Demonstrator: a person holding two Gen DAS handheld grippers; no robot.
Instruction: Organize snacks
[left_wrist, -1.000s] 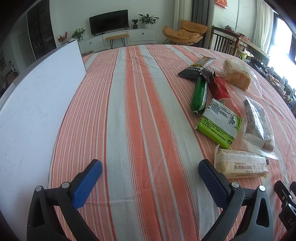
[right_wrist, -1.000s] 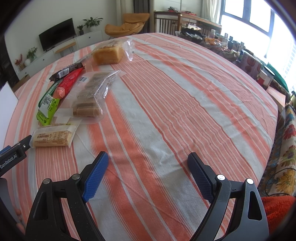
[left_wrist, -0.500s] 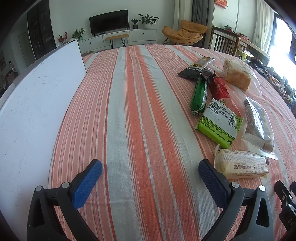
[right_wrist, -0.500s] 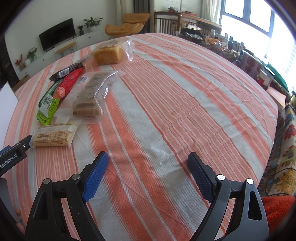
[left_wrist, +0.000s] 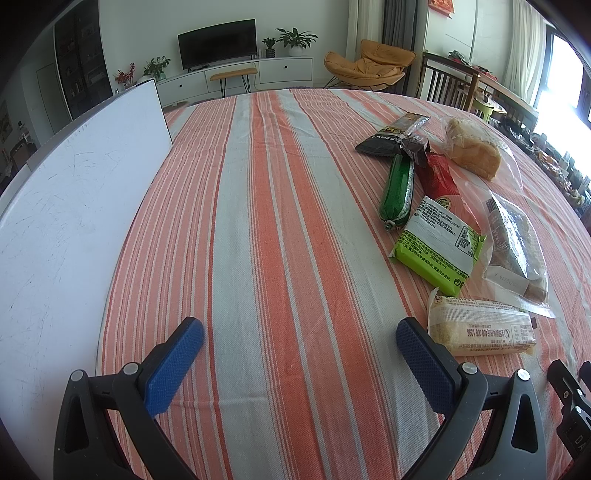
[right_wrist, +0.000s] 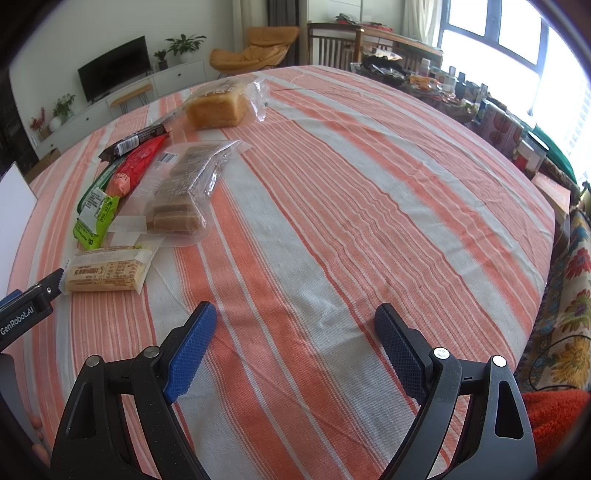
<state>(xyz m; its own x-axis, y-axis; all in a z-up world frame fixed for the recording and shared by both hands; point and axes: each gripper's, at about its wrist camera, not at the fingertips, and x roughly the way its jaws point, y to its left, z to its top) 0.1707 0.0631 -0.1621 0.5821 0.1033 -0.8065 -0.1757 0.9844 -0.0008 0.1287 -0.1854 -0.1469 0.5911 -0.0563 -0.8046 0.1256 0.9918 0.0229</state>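
1. A white board (left_wrist: 74, 221) lies along the left edge of the table, over the orange-and-grey striped cloth (left_wrist: 266, 221).
2. The left gripper (left_wrist: 299, 339) hovers low over the near edge of the table, its blue-padded jaws spread wide with nothing between them.
3. The snacks lie in a loose row toward the table's right side in the left wrist view. Nearest the right jaw of the left gripper is a pale yellow cracker pack (left_wrist: 480, 328) with small print and the digits "400 008 1296".
4. Behind it a lime-green packet (left_wrist: 439, 240) lies label-up; its white panel of text is too small to read.
5. Farther back are a dark green tube pack (left_wrist: 397, 188), a red packet (left_wrist: 439, 177) and a black wrapper (left_wrist: 391, 136) with partly legible lettering.
6. Further right are a clear bag of brown bars (left_wrist: 517, 243) with a barcode, and a bagged bread loaf (left_wrist: 472, 147) toward the far edge.
7. The right gripper (right_wrist: 295, 332) hovers over bare cloth near the table's near edge, jaws wide apart and empty. "GenRobot.AI" is printed on the left device at the right view's left margin.
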